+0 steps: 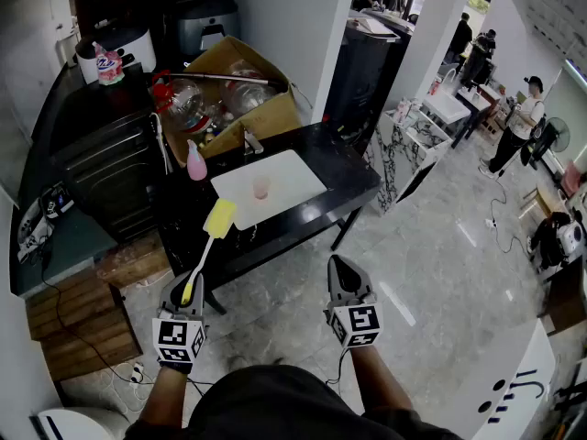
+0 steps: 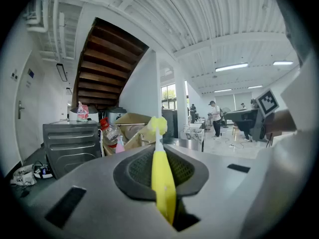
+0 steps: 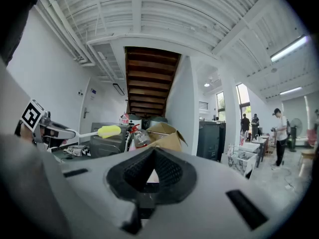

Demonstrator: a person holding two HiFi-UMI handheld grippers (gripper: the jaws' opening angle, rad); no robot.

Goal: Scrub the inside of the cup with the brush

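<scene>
**Brush is being held, cup is being waited on**

The small pink cup (image 1: 261, 187) is being held up by the white board (image 1: 293, 177) on the black table (image 1: 353, 168). It looks upright and is well apart from both grippers. The brush (image 1: 209, 241) is being gripped by its yellow handle in the left gripper (image 1: 186, 293), with the jaws pressed tight on it. Its soft yellow head is being pointed toward the table. The right gripper (image 1: 343, 273) is being held closed with nothing in it.

To do this step well, the cup should probably be steadied by the right gripper first, so it is not knocked over. Then the brush head should be lowered straight inside. A pink bottle (image 1: 196, 161) and a cardboard box (image 1: 266, 113) are being seen just behind the board.
</scene>
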